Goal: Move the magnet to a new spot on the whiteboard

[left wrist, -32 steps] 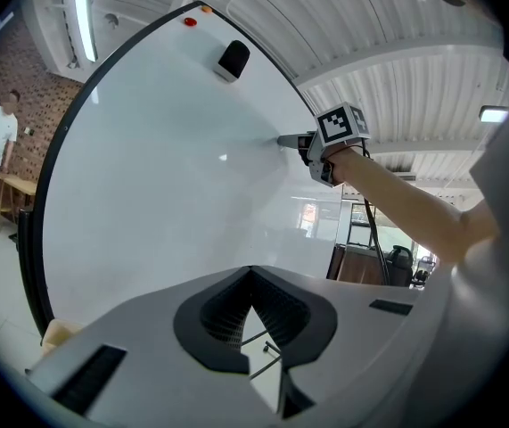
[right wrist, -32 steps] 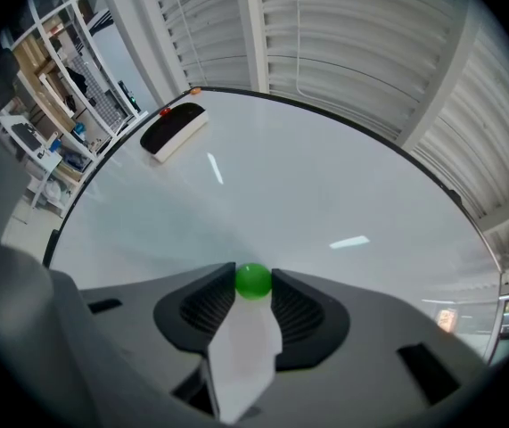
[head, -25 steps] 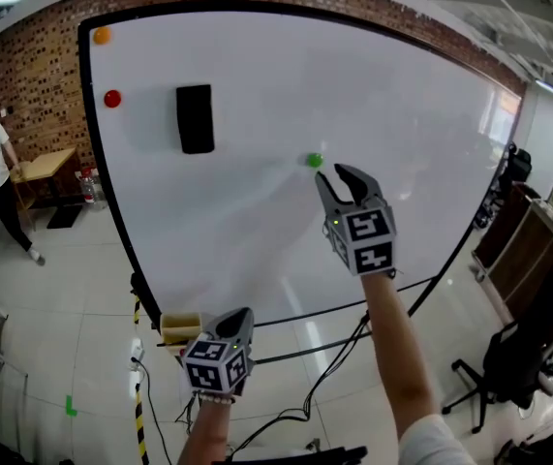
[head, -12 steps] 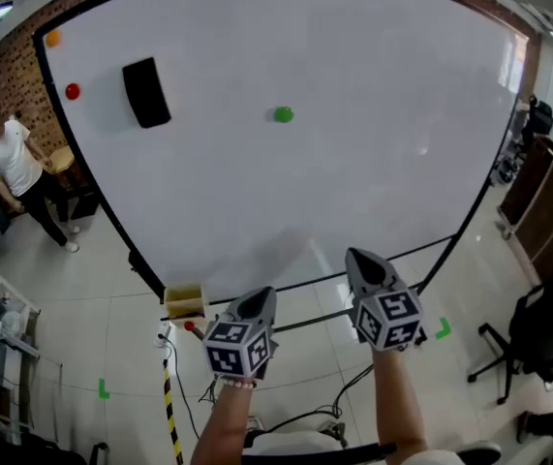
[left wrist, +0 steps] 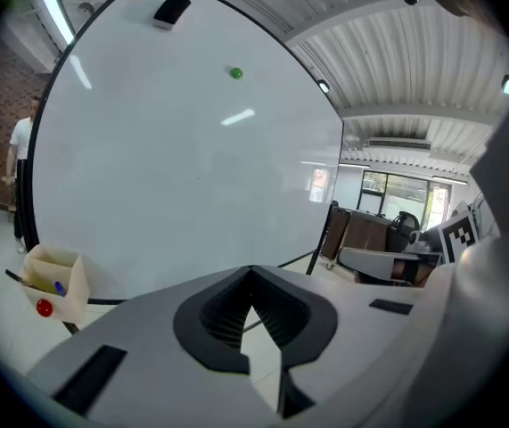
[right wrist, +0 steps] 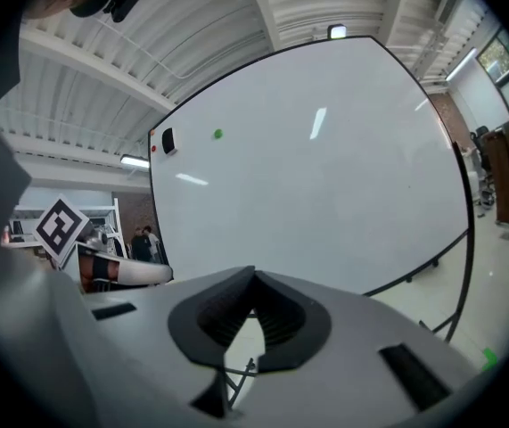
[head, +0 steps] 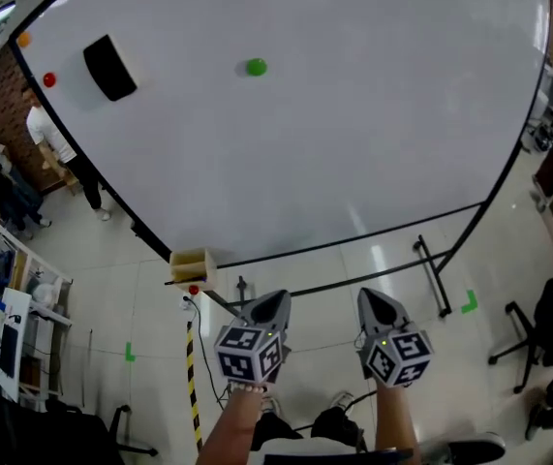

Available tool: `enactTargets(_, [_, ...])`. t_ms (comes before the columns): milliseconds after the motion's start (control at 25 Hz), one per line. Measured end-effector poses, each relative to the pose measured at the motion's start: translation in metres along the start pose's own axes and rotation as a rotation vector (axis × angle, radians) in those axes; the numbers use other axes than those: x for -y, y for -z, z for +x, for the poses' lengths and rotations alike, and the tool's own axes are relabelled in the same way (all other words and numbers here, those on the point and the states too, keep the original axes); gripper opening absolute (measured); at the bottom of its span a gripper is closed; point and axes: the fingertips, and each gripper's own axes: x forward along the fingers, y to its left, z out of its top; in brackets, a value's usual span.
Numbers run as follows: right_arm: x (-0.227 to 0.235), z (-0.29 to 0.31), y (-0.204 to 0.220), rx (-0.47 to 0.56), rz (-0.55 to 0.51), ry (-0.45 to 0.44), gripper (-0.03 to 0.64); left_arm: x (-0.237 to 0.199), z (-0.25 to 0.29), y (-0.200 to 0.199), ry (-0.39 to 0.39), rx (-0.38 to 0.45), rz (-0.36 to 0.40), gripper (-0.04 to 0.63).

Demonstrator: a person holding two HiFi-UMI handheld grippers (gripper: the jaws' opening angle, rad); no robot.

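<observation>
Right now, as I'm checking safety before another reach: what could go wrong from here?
Tripping: the stand foot and the striped floor strip lie close ahead. Both hand-held grippers, left and right, hang shut and low, far from the green magnet, so reaching it likely means stepping near them.

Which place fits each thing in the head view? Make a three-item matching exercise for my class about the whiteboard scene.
Things:
1. green round magnet
2. black rectangular eraser
3. beige open box

Places:
A. at the white whiteboard's lower left corner
B. alone, upper middle of the board
C. beside the small red round magnet, upper left

Pairs: 1-B; 2-C; 3-A
</observation>
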Motion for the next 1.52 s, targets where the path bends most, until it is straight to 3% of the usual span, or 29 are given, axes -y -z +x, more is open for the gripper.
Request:
enactTargets(200, [-0.009, -0.02, 0.038, -0.035, 0.046, -0.003, 0.003, -0.001, -0.015, 0.027, -0.003, -0.031, -0.008, -0.003])
enactTargets(360, [-0.047, -0.032, 0.061, -0.049, 0.055, -0.001, 0.003, -0.015, -0.049, 0.04, 0.01, -0.024, -0.01, -0.003])
enactTargets(840, [-0.235, -0.082, 0.118, -0.088, -0.032, 0.07, 0.003, -0.091, -0.213, 0.09, 0.082, 0.009, -0.053, -0.003])
enactTargets(1160, [-0.275, -0.139, 0.115, -0.055, -0.047, 0.156, 0.003, -0.06, -0.269, 0.111, 0.182, 0.001, -0.033, -0.003])
enactTargets(1520, [-0.284, -0.184, 0.085, -0.041, -0.121, 0.148, 0.002, -0.019, -0.296, 0.095, 0.183, 0.065, -0.031, -0.003])
